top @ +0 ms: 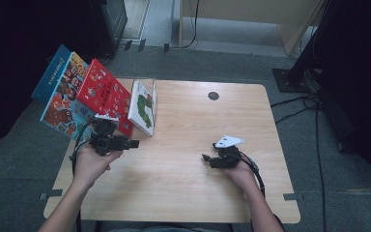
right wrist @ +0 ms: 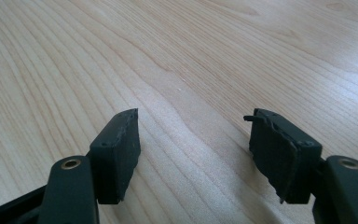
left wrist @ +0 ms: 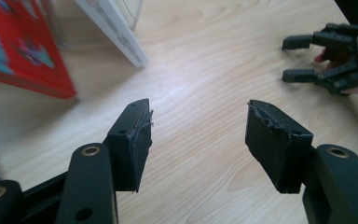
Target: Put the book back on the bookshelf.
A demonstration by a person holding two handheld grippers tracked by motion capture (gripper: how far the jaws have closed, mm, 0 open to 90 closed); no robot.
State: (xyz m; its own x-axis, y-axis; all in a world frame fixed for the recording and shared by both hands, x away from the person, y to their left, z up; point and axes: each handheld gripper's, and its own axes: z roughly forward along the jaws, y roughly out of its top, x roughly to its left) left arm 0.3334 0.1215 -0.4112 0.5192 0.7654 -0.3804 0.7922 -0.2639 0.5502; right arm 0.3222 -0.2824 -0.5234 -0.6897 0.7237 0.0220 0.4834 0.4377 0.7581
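Left gripper [top: 134, 143] hangs released over the worktop [top: 198, 183], jaws wide with nothing between them, just beside the red book [top: 104, 92] leaning among the books at the left edge. Right gripper [top: 206, 158] rests released too, well apart.

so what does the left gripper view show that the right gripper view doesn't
Left gripper view alone: the lower corner of the red book, the white book leaning beside it, and farther off the right gripper in the person's hand, jaws apart. Its own left gripper rises from the bottom with open jaws and nothing between them.

Right gripper view alone: that gripper's own black jaws seen close up, open and with nothing between them.

Both share the light wooden table beneath a pair of open jaws.
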